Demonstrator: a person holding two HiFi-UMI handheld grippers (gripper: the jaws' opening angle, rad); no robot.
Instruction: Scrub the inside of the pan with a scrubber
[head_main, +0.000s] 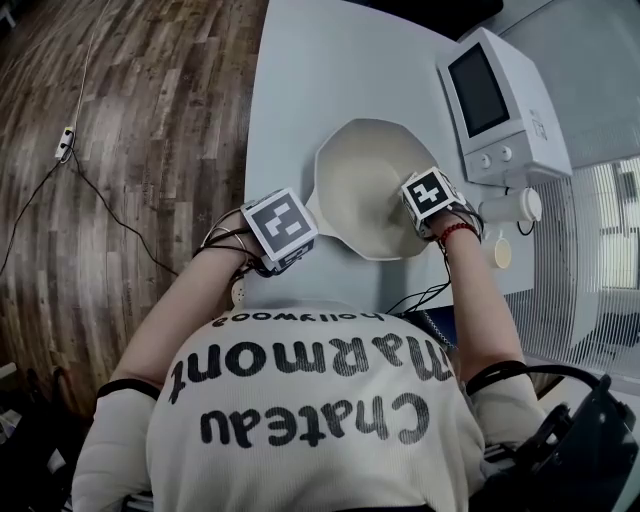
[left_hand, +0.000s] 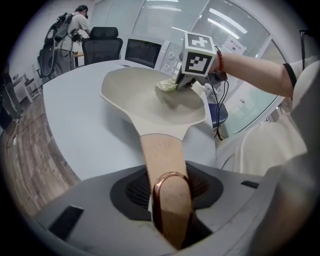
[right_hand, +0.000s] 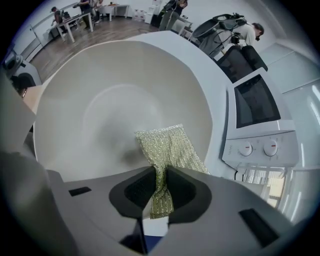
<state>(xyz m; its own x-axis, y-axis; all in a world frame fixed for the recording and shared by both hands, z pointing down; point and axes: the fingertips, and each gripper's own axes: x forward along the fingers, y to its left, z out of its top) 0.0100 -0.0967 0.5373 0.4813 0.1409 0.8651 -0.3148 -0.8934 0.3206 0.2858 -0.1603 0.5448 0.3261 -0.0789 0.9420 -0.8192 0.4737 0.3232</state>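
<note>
Your left hand-held gripper (left_hand: 172, 200) clamps the pan (right_hand: 100, 100) by its handle (left_hand: 164, 150). Your right hand-held gripper (right_hand: 160, 192) pinches the scrubber (right_hand: 170, 147) inside the pan, on its side nearest the microwave (head_main: 500, 100). The pan sits on the worktop (head_main: 300, 100).

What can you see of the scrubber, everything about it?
The scrubber is a glittery gold-green mesh cloth, soft and ribbed. The right tongs pinch one end into a narrow neck; the rest fans out over the inner wall of the cream pan. Whether it touches the pan is unclear.
</note>
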